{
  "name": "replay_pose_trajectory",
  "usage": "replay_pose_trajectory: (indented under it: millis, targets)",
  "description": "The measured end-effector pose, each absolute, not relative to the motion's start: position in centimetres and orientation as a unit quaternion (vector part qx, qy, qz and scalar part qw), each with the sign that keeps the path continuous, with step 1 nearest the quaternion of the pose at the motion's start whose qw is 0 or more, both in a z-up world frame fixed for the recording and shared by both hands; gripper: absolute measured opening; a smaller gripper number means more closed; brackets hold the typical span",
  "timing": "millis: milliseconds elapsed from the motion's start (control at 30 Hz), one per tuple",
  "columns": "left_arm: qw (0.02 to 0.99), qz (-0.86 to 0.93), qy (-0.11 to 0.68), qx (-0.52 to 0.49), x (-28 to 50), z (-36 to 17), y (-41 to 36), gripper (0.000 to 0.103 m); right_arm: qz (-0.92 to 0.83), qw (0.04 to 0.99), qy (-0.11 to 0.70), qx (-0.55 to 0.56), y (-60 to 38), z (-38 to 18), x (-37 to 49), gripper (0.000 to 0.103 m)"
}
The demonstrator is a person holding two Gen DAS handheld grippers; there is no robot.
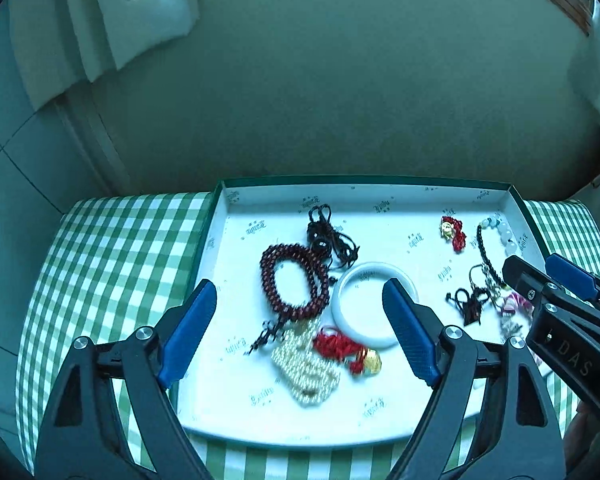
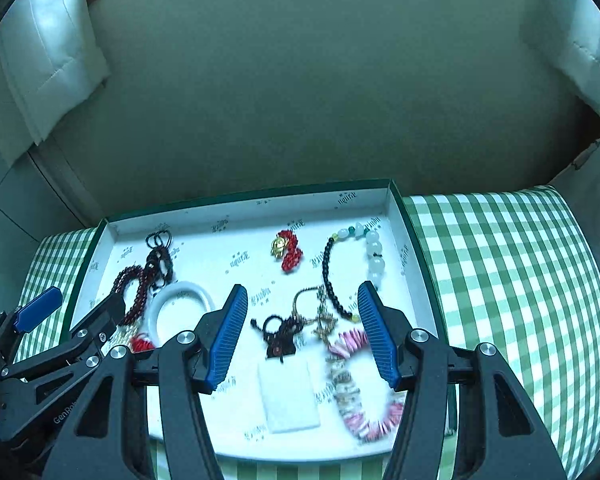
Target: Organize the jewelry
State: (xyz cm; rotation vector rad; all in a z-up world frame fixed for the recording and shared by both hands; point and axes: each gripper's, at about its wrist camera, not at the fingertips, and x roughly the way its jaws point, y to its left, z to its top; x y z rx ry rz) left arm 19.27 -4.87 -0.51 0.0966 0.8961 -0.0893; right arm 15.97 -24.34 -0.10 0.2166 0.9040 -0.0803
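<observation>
A shallow white box tray with green rim holds scattered jewelry. In the left wrist view: a dark red bead bracelet, a white bangle, a pearl bracelet, a red knot charm with gold piece and black cord. My left gripper is open above them, empty. In the right wrist view: a pink shell bracelet, a white rectangular pendant on black cord, a black-and-white bead bracelet, a red and gold charm. My right gripper is open, empty.
The tray sits on a green-and-white checked cloth. A plain wall stands behind, with white curtains hanging at its sides. The right gripper shows at the right edge of the left view.
</observation>
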Motion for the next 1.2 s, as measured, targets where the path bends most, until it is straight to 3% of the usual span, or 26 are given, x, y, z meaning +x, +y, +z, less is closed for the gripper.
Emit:
replay_pose_trajectory:
  millis: [167,500,567,1200]
  targets:
    - [0.901,-0.037,0.43,0.048,15.8,1.1,-4.5,0.092,-0.041,0.891,0.441,0.099,-23.8,0.9,13.6,0.057]
    - [0.897,-0.028,0.44,0.04,11.7,3.0,-3.2,0.094,-0.049,0.89,0.444,0.091,-21.9,2.3,9.4,0.059]
    - [0.897,-0.028,0.439,0.042,11.2,3.0,-3.1,0.095,-0.051,0.892,0.441,0.089,-21.7,2.8,8.7,0.064]
    - [0.896,-0.025,0.442,0.039,9.6,4.2,-2.8,0.096,-0.054,0.9,0.425,0.08,-21.2,4.9,6.4,0.065]
